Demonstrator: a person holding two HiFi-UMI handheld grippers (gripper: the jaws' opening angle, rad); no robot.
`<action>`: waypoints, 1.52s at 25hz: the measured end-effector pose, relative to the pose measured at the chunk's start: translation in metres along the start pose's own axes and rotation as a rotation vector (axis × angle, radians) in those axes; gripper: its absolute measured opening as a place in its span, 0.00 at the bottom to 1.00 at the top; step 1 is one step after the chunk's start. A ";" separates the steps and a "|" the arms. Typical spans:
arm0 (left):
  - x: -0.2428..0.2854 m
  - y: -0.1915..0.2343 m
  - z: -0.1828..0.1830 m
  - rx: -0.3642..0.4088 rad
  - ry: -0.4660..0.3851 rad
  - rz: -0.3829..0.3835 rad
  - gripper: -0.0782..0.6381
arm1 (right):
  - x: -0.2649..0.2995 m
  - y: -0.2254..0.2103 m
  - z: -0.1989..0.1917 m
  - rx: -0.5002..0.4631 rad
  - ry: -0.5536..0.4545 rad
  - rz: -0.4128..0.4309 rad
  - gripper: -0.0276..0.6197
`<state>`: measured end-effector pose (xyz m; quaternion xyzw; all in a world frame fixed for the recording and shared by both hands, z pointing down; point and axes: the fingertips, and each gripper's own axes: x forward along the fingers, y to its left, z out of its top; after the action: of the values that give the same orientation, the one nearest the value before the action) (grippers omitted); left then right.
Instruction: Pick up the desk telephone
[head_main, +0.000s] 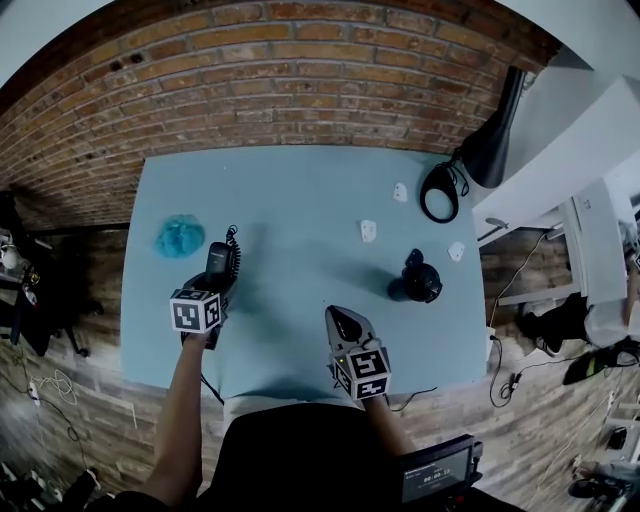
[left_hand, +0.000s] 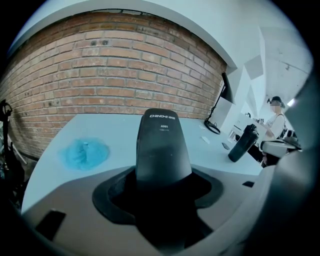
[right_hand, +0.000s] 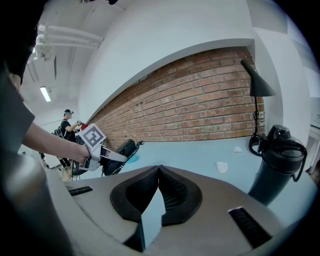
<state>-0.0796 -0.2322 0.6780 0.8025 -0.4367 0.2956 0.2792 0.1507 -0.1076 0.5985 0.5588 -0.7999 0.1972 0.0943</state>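
Lower end of telephone (left_hand: 162, 150) hidden between jaws, white scraps (head_main: 368, 231) unidentifiable

I see a pale blue rectangular table (head_main: 290, 190) carrying a fluffy turquoise puff (head_main: 180, 237) at left, a black flask (head_main: 417, 280) at right, and small white pieces (head_main: 368, 231) between them.

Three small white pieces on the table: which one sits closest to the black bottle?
The rightmost white piece, just beside the black bottle. The mid-table white piece and the far white piece beside the black cable loop lie farther off.
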 end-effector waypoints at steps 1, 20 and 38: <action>-0.002 0.000 0.001 0.003 -0.002 0.000 0.51 | 0.001 0.001 0.000 -0.003 -0.001 0.002 0.05; -0.019 -0.036 -0.017 -0.043 -0.023 -0.100 0.51 | 0.003 -0.001 -0.001 0.004 -0.004 0.002 0.05; -0.068 -0.056 -0.045 -0.003 -0.006 -0.143 0.51 | 0.013 0.027 0.024 -0.036 -0.004 0.011 0.05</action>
<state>-0.0715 -0.1376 0.6488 0.8321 -0.3794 0.2721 0.2993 0.1226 -0.1204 0.5762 0.5531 -0.8066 0.1821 0.1019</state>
